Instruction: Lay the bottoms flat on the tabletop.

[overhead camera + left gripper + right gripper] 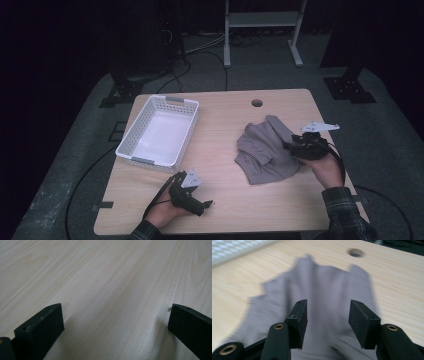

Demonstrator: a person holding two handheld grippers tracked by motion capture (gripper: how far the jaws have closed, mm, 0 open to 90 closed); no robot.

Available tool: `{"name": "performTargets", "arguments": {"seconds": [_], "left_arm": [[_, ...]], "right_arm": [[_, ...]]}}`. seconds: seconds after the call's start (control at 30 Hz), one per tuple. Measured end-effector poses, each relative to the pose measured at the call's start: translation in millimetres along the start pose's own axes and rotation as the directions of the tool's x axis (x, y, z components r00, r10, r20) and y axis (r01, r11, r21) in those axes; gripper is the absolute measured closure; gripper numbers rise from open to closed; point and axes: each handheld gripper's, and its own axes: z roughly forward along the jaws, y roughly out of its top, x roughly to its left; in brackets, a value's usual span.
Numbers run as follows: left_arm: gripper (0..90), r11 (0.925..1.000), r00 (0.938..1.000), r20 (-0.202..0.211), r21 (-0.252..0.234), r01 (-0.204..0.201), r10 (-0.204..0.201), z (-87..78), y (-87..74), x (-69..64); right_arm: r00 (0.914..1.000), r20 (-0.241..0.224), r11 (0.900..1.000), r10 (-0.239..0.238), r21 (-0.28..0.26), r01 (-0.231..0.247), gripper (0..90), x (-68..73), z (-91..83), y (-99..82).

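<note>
The right gripper [327, 315] is hovering, jaws parted, over the grey cloth [265, 150], gripping nothing. The left gripper [115, 325] is resting wide open on bare table [220, 200], left of the cloth, near the white basket [131, 131].

Both matte black two-jaw grippers, the left gripper [209, 203] and the right gripper [289, 146], carry grey three-cornered plates and trailing black cables. Brass-ringed screw holes mark the jaw arms. The person wears dark plaid sleeves [345, 212].
</note>
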Motion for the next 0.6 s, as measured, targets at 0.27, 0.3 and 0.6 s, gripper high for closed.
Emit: {"name": "performTargets", "arguments": {"seconds": [0.27,0.3,0.6], "left_arm": [[0.0,1.0,1.0,-0.002,-0.001,-0.002,0.002,0.0,0.0,0.1],[0.0,1.0,1.0,-0.002,-0.001,-0.002,0.002,0.0,0.0,0.1],[0.0,1.0,1.0,-0.001,-0.001,-0.001,0.001,0.0,0.0,0.0]], "right_arm": [[0.9831,-0.147,0.992,-0.109,0.047,0.117,40.1,45.7,31.7,7.1],[0.978,-0.156,0.9866,-0.139,0.064,0.15,38.7,53.1,39.1,7.0],[0.9696,-0.093,0.9545,-0.226,0.177,0.24,72.3,60.9,67.9,0.3]]}}
